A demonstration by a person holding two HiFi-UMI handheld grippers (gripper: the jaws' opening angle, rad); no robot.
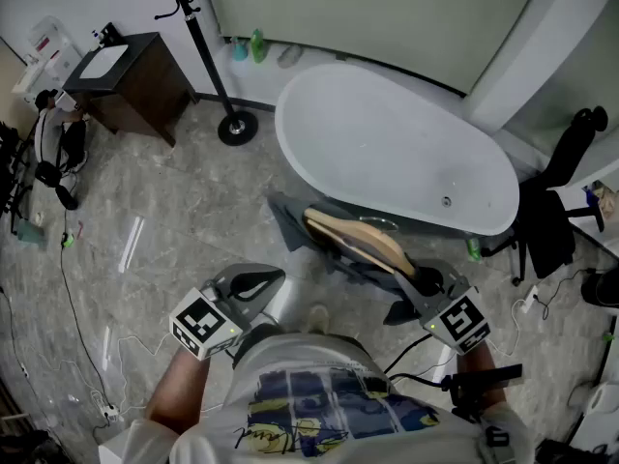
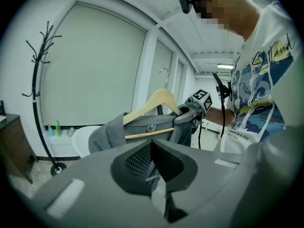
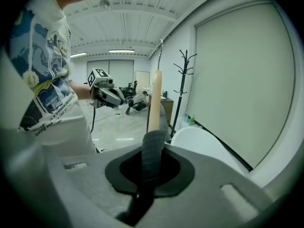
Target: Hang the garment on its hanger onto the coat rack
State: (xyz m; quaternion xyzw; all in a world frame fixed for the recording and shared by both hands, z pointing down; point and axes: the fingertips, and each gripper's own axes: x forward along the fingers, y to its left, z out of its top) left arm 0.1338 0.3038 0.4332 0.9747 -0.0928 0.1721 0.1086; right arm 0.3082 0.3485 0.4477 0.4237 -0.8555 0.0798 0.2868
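Observation:
A wooden hanger (image 1: 358, 242) carries a grey garment (image 1: 290, 222) and hangs in the air in front of the bathtub. My right gripper (image 1: 423, 283) is shut on its fabric-covered shoulder end (image 3: 151, 141). In the left gripper view the hanger (image 2: 156, 101), its metal hook (image 2: 165, 72) and the draped garment (image 2: 107, 132) hang from the right gripper (image 2: 187, 113). My left gripper (image 1: 276, 276) is held off to the left, apart from the garment. Its jaws are together with nothing seen gripped. The black coat rack (image 1: 198, 37) stands far ahead on the left, bare.
A white bathtub (image 1: 397, 153) lies just beyond the hanger. A dark cabinet (image 1: 126, 80) stands left of the rack base (image 1: 237, 127). Bottles (image 1: 247, 48) sit by the wall. Cables (image 1: 68, 259) trail over the floor at left. A black chair (image 1: 561, 191) is at right.

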